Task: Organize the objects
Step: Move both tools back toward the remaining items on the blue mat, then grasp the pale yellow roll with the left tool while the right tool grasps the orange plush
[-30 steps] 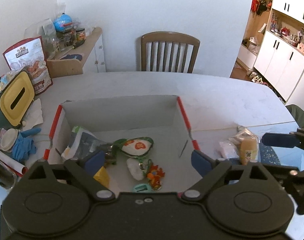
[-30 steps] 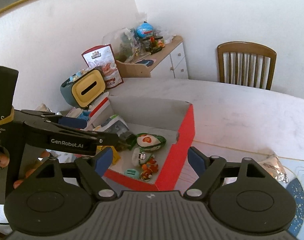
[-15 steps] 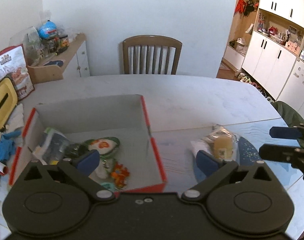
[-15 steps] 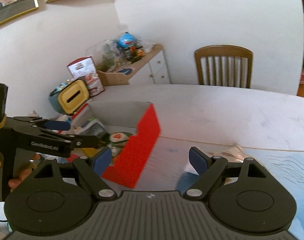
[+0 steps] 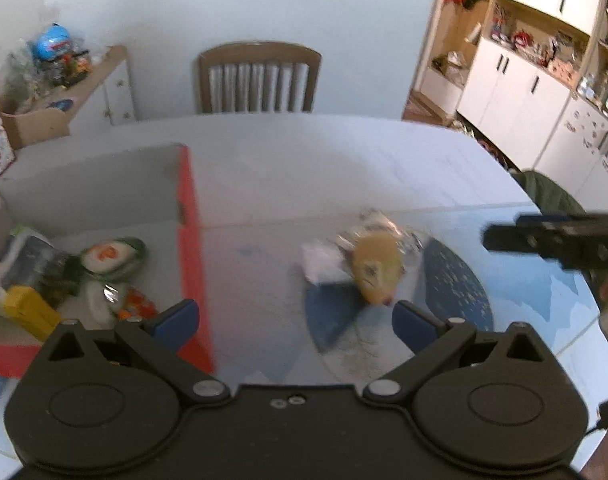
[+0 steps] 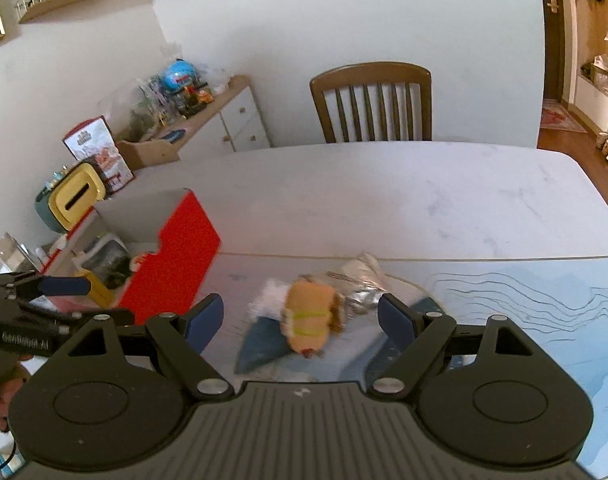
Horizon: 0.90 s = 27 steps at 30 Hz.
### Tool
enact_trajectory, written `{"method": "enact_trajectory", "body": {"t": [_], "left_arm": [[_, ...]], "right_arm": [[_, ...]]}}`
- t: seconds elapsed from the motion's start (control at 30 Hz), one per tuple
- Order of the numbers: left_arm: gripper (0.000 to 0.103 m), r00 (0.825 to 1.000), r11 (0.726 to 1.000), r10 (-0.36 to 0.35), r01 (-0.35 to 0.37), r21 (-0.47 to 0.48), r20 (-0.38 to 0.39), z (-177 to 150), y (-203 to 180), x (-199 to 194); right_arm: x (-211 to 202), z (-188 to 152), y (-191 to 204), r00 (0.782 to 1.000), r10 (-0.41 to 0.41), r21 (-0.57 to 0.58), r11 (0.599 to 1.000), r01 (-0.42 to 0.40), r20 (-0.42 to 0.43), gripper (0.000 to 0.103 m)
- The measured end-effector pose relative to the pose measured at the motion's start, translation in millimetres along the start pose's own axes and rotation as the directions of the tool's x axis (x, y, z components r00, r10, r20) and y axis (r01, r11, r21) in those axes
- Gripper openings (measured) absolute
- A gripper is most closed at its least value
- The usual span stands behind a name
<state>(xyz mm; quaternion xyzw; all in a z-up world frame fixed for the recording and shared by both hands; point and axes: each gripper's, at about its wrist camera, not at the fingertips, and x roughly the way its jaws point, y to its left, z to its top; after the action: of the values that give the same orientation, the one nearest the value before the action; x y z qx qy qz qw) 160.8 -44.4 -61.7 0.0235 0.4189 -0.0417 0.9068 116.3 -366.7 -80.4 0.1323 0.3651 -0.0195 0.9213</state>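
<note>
- Plush toy [image 6: 310, 318], tan with a yellow-green band round its middle, lies on the table [image 6: 384, 192] on a round blue mat [image 5: 456, 284], well apart from the box
- White packet [image 5: 320, 258] touches the toy on the side toward the box; a crinkled silver wrapper [image 6: 360, 280] lies against its far side
- Open cardboard box [image 5: 190, 240] with red outer walls and grey inside sits on the table to the left of the toy
- Inside the box: a yellow block [image 5: 30, 312], a white-and-green pouch with an orange mark [image 5: 112, 254], a dark packet [image 5: 36, 258] and a small orange item [image 5: 138, 306], blurred, hard to tell further
- Left gripper [image 5: 296, 322] has its jaws spread wide, nothing between the blue pads; it hangs above the table between the box's red wall and the toy, touching neither
- Right gripper [image 6: 300, 320] has its jaws parted with a clear gap; the toy appears between the blue pads in its own view, but the pads do not press on it and it rests on the mat
- From the left wrist view the right gripper enters from the right edge as a dark bar, above the mat's far side
- Wooden chair [image 6: 370, 102] stands at the table's far edge
- Yellow-lidded container [image 6: 78, 196] sits beyond the box, near a side cabinet [image 6: 220, 120] crowded with small items
</note>
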Motion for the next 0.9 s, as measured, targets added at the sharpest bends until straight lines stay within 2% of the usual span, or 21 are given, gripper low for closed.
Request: {"method": "enact_trajectory", "body": {"t": [0.13, 0.4, 0.6, 0.9], "left_arm": [[0.102, 0.999, 1.000, -0.026, 0.027, 0.009, -0.046, -12, -21, 15], [0.102, 0.998, 0.997, -0.022, 0.027, 0.075, -0.066, -36, -54, 43], [0.103, 0.995, 0.992, -0.041, 0.052, 0.112, -0.092, -53, -70, 59], [0.102, 0.995, 0.982, -0.011, 0.029, 0.184, -0.096, -74, -84, 73]], "right_arm": [[13, -4, -7, 1.000, -0.009, -0.017, 1.000, 0.009, -0.018, 0.085], [46, -6, -11, 0.997, 0.032, -0.059, 0.998, -0.036, -0.075, 0.085], [72, -5, -7, 0.992, 0.055, -0.082, 0.995, -0.064, -0.112, 0.085], [106, -9, 4, 0.985, 0.051, -0.116, 0.991, -0.071, -0.166, 0.085]]}}
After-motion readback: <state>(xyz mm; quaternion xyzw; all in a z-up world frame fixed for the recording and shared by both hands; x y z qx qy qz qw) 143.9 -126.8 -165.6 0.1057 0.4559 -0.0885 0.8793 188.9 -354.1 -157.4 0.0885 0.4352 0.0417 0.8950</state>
